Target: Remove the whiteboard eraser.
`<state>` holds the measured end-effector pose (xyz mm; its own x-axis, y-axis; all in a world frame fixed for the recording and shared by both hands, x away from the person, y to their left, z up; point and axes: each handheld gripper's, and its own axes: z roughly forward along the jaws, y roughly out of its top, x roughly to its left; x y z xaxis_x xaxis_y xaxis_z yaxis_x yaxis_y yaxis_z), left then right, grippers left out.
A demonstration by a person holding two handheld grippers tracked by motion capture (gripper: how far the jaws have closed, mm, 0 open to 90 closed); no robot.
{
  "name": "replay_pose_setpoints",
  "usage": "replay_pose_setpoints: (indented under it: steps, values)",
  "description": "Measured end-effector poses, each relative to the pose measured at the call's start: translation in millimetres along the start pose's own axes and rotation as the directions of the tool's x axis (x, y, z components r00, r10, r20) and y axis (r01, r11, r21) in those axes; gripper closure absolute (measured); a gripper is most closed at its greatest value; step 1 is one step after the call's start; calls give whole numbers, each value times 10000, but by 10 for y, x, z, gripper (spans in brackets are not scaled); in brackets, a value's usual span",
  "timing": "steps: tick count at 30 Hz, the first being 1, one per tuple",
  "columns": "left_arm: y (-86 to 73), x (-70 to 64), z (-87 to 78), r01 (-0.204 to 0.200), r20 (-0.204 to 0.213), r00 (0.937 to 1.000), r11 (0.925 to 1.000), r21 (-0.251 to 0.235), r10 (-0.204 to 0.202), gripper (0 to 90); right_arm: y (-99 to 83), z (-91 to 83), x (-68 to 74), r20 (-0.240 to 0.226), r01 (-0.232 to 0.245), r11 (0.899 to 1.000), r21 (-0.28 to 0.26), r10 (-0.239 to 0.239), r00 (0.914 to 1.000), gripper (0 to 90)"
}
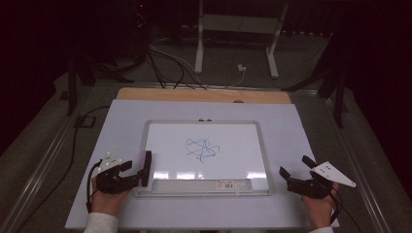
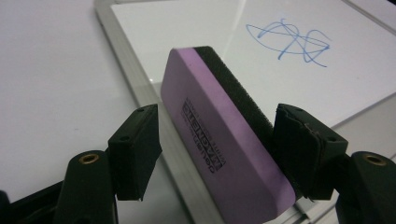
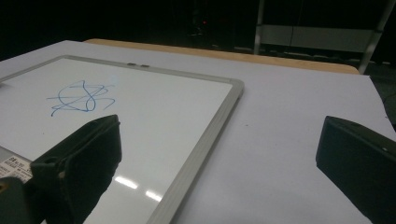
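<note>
While your left tool (image 2: pixel 210 154) brackets the eraser (image 2: pixel 219 135) with one jaw not yet touching and your right tool (image 1: pixel 297 174) waits apart, clamp, then wipe the scribble (image 1: pixel 201 149) mid-frame on the whiteboard (image 1: pixel 243 145).

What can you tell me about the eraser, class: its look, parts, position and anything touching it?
The eraser is a flat, rounded block with a purple body that looks like foam or plastic and a black felt-like wiping layer on one face. Black lettering is printed on the purple face. It stands on edge, tilted, between the jaws of the left hand-held gripper: one jaw presses the black face, while a gap shows at the other. It sits at the near left corner of the whiteboard, over its frame.
</note>
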<state>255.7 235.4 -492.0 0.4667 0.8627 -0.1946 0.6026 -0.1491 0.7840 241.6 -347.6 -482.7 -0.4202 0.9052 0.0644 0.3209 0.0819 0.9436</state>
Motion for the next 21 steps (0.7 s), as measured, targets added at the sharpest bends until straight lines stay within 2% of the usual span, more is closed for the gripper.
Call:
replay_pose_setpoints:
  steps: [4,9,12,13,16,19,21]
  values:
    - [23,-56,58,-94,172,9998,9998,191,90,331,1,-1,1,-2,-18,10000,-14,18,10000,8]
    - [15,-82,118,28,436,9990,9990,448,-48,313,2,-8,-9,-4,-31,10000,-62,31,10000,8]
    - [-1,-92,142,2,369,9993,9980,638,-25,308,1,-8,-9,-17,-40,10000,-68,40,10000,8]
    - [-26,-90,177,-111,252,9996,9954,955,87,311,4,-8,-6,-18,-14,10000,-89,14,10000,8]
    - [-42,-80,192,-9,240,9997,9939,1106,-17,357,6,-10,-5,-33,-11,9999,-111,10,10000,8]
    - [-37,-67,183,-16,223,9998,9927,1203,-11,408,6,-13,-10,-43,-27,9999,-127,27,10000,19]
    - [-33,-74,181,-111,172,9998,9926,1210,91,411,7,-16,-14,-31,-37,9999,-146,37,10000,19]
